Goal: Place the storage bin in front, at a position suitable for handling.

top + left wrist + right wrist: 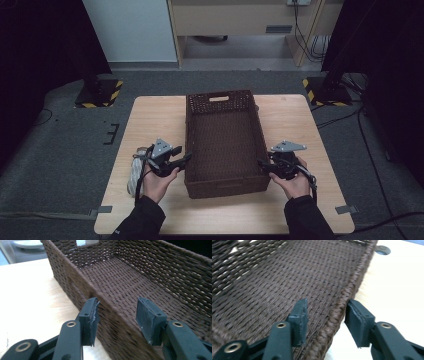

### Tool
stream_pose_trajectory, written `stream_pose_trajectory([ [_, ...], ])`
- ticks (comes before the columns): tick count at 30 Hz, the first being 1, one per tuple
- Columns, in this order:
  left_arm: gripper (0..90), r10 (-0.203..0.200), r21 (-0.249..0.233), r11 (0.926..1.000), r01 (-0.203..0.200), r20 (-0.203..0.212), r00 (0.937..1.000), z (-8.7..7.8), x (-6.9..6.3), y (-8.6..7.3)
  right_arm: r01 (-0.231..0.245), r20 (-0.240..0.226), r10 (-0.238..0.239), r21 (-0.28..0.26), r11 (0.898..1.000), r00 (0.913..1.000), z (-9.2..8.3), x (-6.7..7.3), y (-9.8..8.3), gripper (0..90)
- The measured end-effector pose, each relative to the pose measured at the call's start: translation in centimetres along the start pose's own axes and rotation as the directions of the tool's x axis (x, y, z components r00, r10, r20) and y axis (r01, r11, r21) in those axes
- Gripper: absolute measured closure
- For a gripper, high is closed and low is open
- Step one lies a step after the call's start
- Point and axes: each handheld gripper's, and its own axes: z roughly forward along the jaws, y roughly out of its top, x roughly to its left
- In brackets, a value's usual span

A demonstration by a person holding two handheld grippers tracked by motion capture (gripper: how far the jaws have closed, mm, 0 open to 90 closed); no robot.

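Straddling basket side walls | left tool: open, unclamped | right tool: open, unclamped

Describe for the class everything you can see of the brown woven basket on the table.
The basket is a dark brown, rectangular, open-topped box of woven cord or wicker, with a cut-out handle slot in its far end wall. It is empty and stands upright in the middle of the light wooden table. The left gripper straddles its left wall and the right gripper its right rim, jaws parted with gaps around the weave, not clamped.
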Motion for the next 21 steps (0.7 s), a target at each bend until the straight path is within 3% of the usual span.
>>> stream_pose_trajectory([
  [1, 50.9, 0.000, 0.002, 1.0000, 0.000, -0.002, 1.0000, 0.3, 0.1, 0.0, -0.007, 0.007, 0.007, -0.055, 0.998, 0.9999, -0.1, -0.3, 0.3, 49.5],
  [4, 51.1, -0.011, 0.002, 0.9999, 0.011, 0.008, 0.9999, 1.2, 0.4, 0.2, -0.009, 0.015, 0.011, -0.075, 0.997, 0.9998, -0.2, -0.5, 0.8, 48.8],
  [8, 51.8, 0.010, 0.014, 0.9998, -0.010, 0.004, 0.9999, 2.1, 0.5, 0.3, -0.018, 0.037, 0.022, -0.095, 0.995, 0.9991, 0.8, -1.4, 1.7, 49.6],
  [12, 54.0, 0.001, 0.007, 1.0000, -0.001, 0.000, 1.0000, 2.3, 0.9, 0.3, -0.028, 0.039, 0.030, -0.065, 0.997, 0.9988, 2.3, -2.0, 1.9, 55.2],
  [14, 54.3, -0.017, 0.005, 0.9998, 0.017, 0.012, 0.9998, 2.3, 1.1, 0.3, -0.038, 0.012, 0.039, -0.049, 0.998, 0.9992, 2.8, -1.9, 1.7, 61.4],
  [18, 55.2, -0.003, 0.010, 0.9999, 0.003, 0.003, 1.0000, 2.1, 1.0, 0.2, -0.013, 0.016, 0.013, -0.032, 0.999, 0.9998, 2.8, -1.4, 1.6, 66.8],
  [21, 57.8, -0.009, 0.012, 0.9999, 0.009, 0.015, 0.9998, 1.6, 0.9, 0.1, -0.027, -0.005, 0.027, -0.030, 0.999, 0.9996, 2.5, -1.1, 1.2, 66.4],
])
